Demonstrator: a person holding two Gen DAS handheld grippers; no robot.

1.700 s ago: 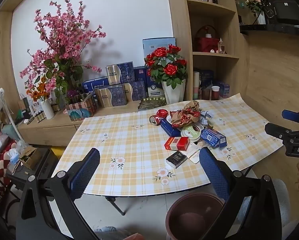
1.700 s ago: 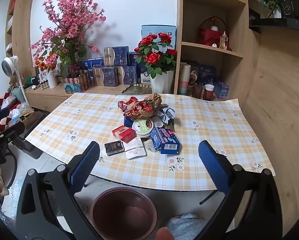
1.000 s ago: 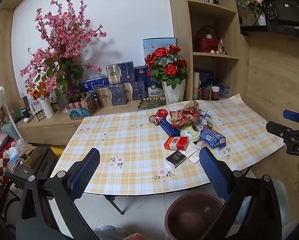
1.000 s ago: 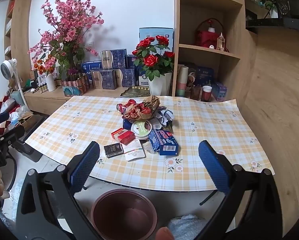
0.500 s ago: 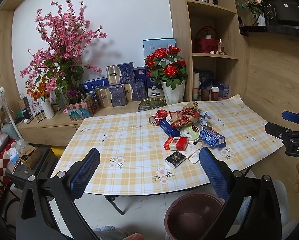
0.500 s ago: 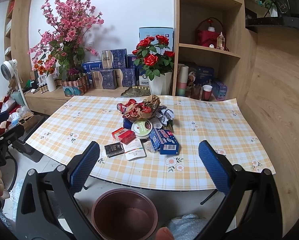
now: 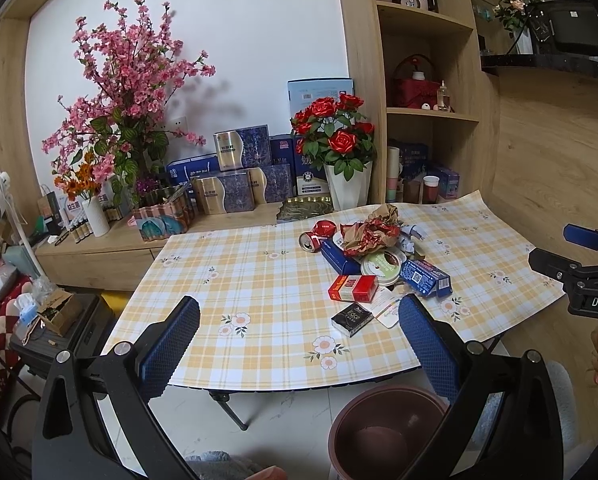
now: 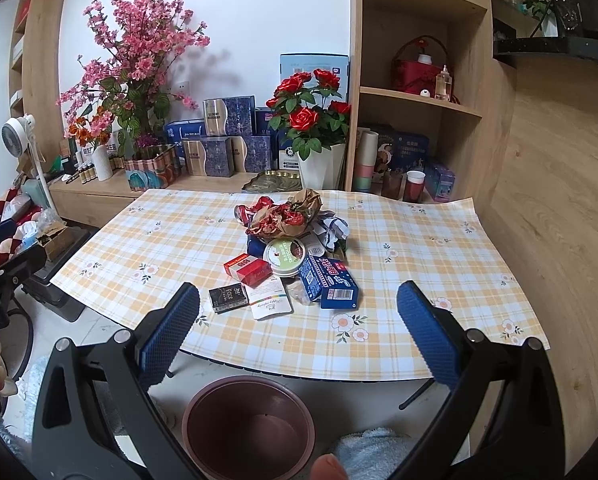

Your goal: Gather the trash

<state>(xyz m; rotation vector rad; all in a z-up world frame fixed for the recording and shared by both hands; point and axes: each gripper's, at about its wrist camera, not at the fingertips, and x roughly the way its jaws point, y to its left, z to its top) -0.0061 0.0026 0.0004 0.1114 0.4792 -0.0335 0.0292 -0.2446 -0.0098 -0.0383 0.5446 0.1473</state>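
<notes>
Fingers, left gripper (image 7: 299,344): spread wide, empty, held short of the worktop's near edge.
Fingers, right gripper (image 8: 298,334): spread wide, empty, above the bin, aimed at the trash pile.
Worktop (image 8: 439,272): covered by a yellow checked cloth with flower prints.
Trash pile (image 8: 289,248): near the middle of the worktop, well beyond both grippers.
Pile, far side: crumpled paper (image 8: 287,216) over a red can (image 8: 245,211).
Pile, centre: round lid (image 8: 285,255), touching a blue box (image 8: 331,282) on its right.
Pile, near side: red pack (image 8: 247,269), black pack (image 8: 227,298), white card (image 8: 270,302).
Bin (image 8: 249,424): brown, on the floor just below the worktop's near edge, open mouth up.
Rose vase (image 8: 323,164): behind the worktop's far edge.
</notes>
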